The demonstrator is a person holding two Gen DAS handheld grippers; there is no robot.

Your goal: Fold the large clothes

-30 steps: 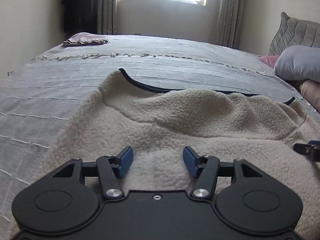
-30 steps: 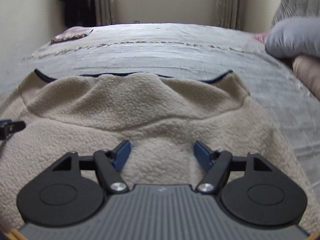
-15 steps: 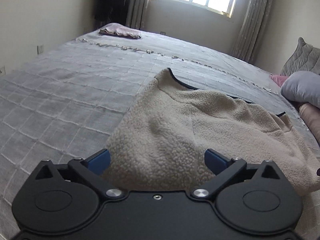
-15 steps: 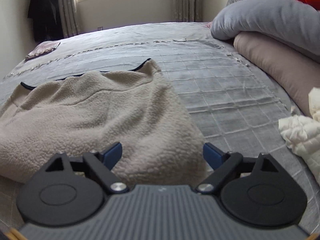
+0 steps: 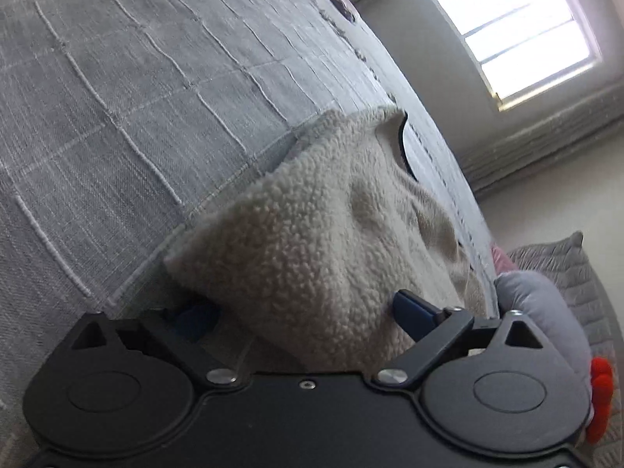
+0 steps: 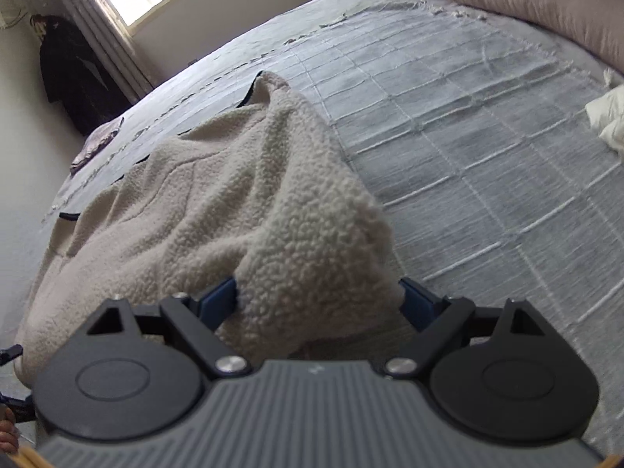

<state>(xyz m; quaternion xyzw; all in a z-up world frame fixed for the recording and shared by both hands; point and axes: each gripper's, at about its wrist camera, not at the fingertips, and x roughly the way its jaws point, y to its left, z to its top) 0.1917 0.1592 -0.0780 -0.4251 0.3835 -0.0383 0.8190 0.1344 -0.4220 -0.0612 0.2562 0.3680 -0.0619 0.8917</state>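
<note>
Grey quilted bedspread (image 6: 487, 124) fills both views, window (image 5: 518, 35) at the far end. Cream fleece jacket (image 6: 241, 202) lies spread on it. Left gripper (image 5: 300, 312) & right gripper (image 6: 318, 298) each have jaws spread wide round a near corner, not yet clamped.

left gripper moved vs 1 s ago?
Yes. The left gripper has swung left and rolled: the window, earlier top centre and level, now sits tilted at upper right. Its jaws now straddle the fleece corner.
</note>
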